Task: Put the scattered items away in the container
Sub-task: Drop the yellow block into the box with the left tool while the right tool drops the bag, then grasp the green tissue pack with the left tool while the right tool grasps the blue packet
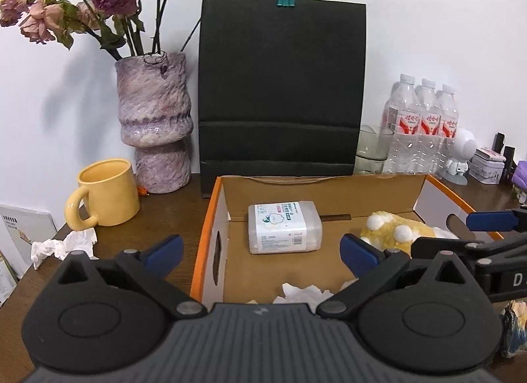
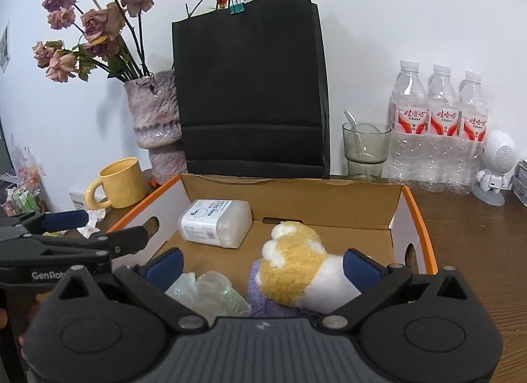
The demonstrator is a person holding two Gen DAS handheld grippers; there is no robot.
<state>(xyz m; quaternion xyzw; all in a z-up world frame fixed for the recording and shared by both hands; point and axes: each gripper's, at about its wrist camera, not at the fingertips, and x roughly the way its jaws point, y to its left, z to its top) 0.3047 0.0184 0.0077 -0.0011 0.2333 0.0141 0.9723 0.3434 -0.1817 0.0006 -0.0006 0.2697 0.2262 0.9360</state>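
Note:
An open cardboard box with an orange rim [image 1: 205, 234] [image 2: 423, 218] stands in front of me on the wooden table. Inside lie a clear plastic cotton-pad case [image 1: 285, 228] [image 2: 215, 223], a yellow-and-white plush paw [image 1: 393, 233] [image 2: 296, 266], crumpled white tissue [image 1: 306, 292], a crumpled clear bag [image 2: 210, 290] and a purple cloth [image 2: 260, 304]. My left gripper [image 1: 262, 251] is open and empty over the box's near left edge. My right gripper [image 2: 262, 266] is open, its fingers either side of the plush paw. A crumpled tissue [image 1: 64, 244] lies on the table left of the box.
Behind the box stand a black paper bag [image 1: 281, 86], a purple vase of dried roses [image 1: 154, 126], a yellow mug [image 1: 105, 196], a glass with a spoon [image 2: 364, 147], three water bottles [image 2: 438, 129] and a small white robot figure [image 2: 495, 165].

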